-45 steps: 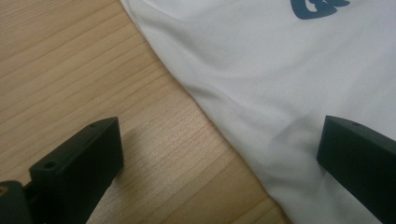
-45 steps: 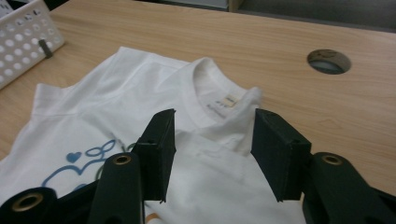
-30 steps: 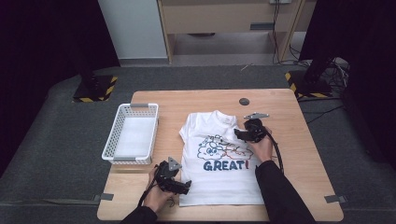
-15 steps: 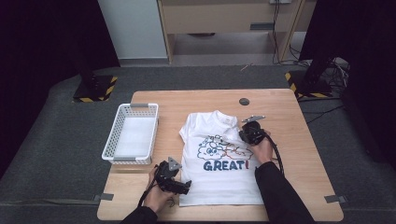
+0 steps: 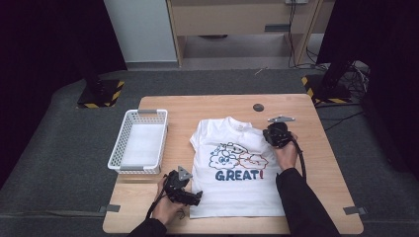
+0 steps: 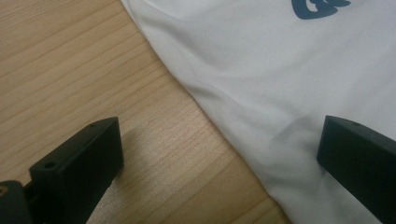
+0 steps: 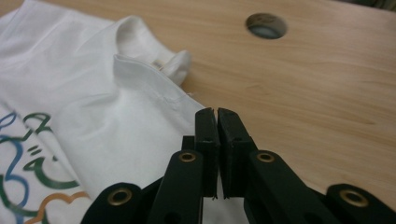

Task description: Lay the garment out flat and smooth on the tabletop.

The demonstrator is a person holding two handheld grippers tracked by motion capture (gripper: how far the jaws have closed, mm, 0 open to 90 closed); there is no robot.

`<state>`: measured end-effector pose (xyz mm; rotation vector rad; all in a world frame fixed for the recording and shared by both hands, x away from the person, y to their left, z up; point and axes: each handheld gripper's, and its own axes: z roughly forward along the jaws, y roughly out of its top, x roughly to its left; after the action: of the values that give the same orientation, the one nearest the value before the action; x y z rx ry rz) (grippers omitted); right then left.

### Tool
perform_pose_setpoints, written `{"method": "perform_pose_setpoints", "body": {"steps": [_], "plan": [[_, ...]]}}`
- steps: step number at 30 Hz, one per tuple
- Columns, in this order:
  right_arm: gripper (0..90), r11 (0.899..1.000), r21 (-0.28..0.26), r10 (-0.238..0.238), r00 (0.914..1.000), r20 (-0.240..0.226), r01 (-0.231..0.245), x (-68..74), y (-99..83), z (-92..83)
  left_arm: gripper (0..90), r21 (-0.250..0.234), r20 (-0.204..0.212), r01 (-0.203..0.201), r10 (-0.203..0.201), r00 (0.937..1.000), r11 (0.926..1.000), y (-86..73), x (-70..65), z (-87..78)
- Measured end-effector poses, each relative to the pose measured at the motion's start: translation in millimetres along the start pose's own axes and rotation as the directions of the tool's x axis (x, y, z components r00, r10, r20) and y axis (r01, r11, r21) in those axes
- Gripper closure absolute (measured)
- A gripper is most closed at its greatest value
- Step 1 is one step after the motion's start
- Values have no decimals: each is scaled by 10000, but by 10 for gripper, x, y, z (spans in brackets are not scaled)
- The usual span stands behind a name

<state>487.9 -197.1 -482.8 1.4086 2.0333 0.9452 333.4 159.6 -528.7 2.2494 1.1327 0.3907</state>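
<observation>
High view showed us a white T-shirt (image 5: 237, 168) printed with "GREAT!" lying flat, front up, on the wooden table (image 5: 316, 163), its collar toward twelve o'clock and its hem toward six. A white mesh basket (image 5: 140, 142) stood at nine o'clock of the shirt, well apart from it. Our right gripper (image 5: 274, 134) sat at the shirt's two o'clock shoulder; compared with a second earlier, its jaws had just been closing and now met, and the right gripper view showed them pinched on the sleeve edge (image 7: 177, 100), the fabric drawn up in a small fold beside the collar (image 7: 140, 44). Our left gripper (image 5: 190, 197) waited at the hem's seven o'clock corner, jaws spread wide, one over bare wood and one over the cloth (image 6: 280, 93), gripping nothing. We judged the fold was starting: the shoulder was secured, the hem corner not yet taken.
</observation>
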Motion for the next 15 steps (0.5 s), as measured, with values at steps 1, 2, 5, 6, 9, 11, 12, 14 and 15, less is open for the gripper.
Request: {"method": "perform_pose_setpoints", "body": {"steps": [1, 2, 5, 6, 9, 11, 12, 14, 15], "plan": [[872, 9997, -156, 172, 9997, 164, -169, -45, 10, -35, 0, -2, 1, -1, 1, 10000, 10000, 0, 0, 0], [872, 9993, -255, 275, 9991, 321, -267, -79, 13, -60, 0, -2, 1, 0, 0, 10000, 10000, 0, 0, 0], [871, 9962, -538, 746, 9909, 1117, -689, -225, -4, -144, 0, -1, -1, -1, 1, 10000, 10000, 0, 0, 0], [871, 9947, -542, 939, 9850, 1445, -869, -284, -24, -161, 0, 0, -1, -3, 3, 10000, 10000, 0, 0, 0], [870, 9908, -420, 1343, 9695, 2052, -1284, -399, -95, -162, 0, 1, -11, 5, -5, 10000, 10000, 0, -2, 0], [867, 9875, -189, 1569, 9602, 2309, -1568, -462, -152, -134, 0, -4, -20, 12, -12, 10000, 10000, 2, -5, 2], [857, 9848, 21, 1679, 9541, 2481, -1738, -506, -202, -101, 0, -4, -23, 15, -15, 10000, 10000, 2, -7, 2], [795, 9809, 194, 1815, 9466, 2664, -1935, -540, -258, -71, 0, -6, -22, 17, -17, 10000, 10000, 2, -7, 2], [758, 9810, 195, 1808, 9466, 2671, -1929, -552, -273, -65, 0, -4, -23, 16, -16, 10000, 10000, 2, -7, 2]]}}
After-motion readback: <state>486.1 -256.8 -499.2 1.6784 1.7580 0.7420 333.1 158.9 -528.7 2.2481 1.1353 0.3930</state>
